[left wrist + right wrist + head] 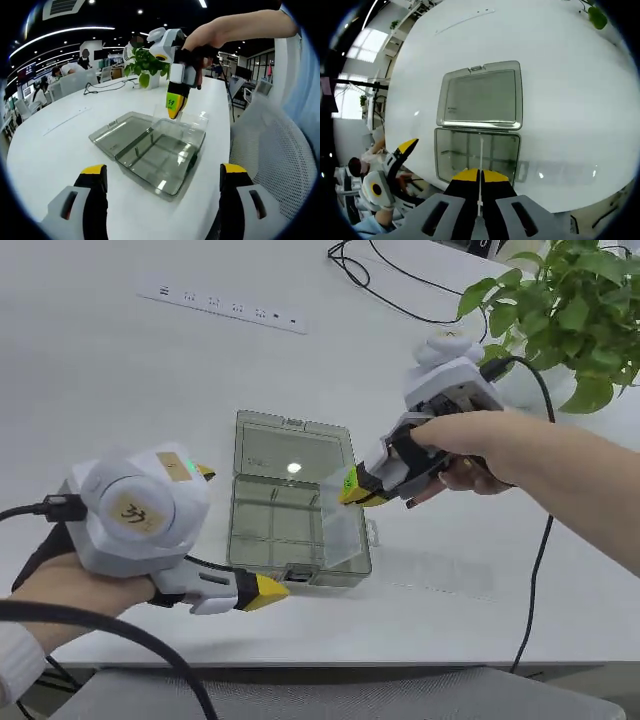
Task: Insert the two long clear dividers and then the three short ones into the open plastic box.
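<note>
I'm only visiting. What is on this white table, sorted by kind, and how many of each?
Grippers: 2, the left gripper and the right gripper
Boxes: 1, the open plastic box
Dividers in hand: 1, the clear divider in the right gripper
Power strips: 1, the power strip
Plants: 1, the potted plant
Total: 6 that show clearly

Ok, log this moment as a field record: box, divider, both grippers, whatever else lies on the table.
box: plastic box, open, lid flat on the table behind the base
divider: clear divider, held upright at the box's right end; seated or not, cannot tell
right gripper: right gripper shut on the divider's top edge
left gripper: left gripper open, empty, near the box's front left
spares: clear dividers lying right of the box
far side: power strip, potted plant
</note>
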Available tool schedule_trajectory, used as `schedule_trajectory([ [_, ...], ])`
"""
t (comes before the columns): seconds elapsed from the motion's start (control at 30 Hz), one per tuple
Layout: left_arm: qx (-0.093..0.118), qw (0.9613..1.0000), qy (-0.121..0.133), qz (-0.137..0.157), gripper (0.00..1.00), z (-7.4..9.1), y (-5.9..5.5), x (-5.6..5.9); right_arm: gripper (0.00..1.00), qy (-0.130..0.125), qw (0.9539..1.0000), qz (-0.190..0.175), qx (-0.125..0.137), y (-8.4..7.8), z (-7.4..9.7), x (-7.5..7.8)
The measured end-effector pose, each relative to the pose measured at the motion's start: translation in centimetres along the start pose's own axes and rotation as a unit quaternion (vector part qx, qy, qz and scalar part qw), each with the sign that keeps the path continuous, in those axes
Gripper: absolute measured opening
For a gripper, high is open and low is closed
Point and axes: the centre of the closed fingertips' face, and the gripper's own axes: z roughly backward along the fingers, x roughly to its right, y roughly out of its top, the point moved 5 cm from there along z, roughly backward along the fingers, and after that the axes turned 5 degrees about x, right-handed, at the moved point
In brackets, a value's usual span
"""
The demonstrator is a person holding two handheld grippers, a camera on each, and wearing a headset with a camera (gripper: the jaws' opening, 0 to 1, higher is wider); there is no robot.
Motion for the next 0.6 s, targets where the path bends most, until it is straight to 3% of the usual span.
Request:
schedule_trajectory([
  [0.6, -0.002, 0.9999, -0.003, 0.012, 0.91, 0.0, -0.7, 0.3, 0.01, -0.021, 0.9998, -0.004, -0.005, 0.3, -1.1, 0.7],
])
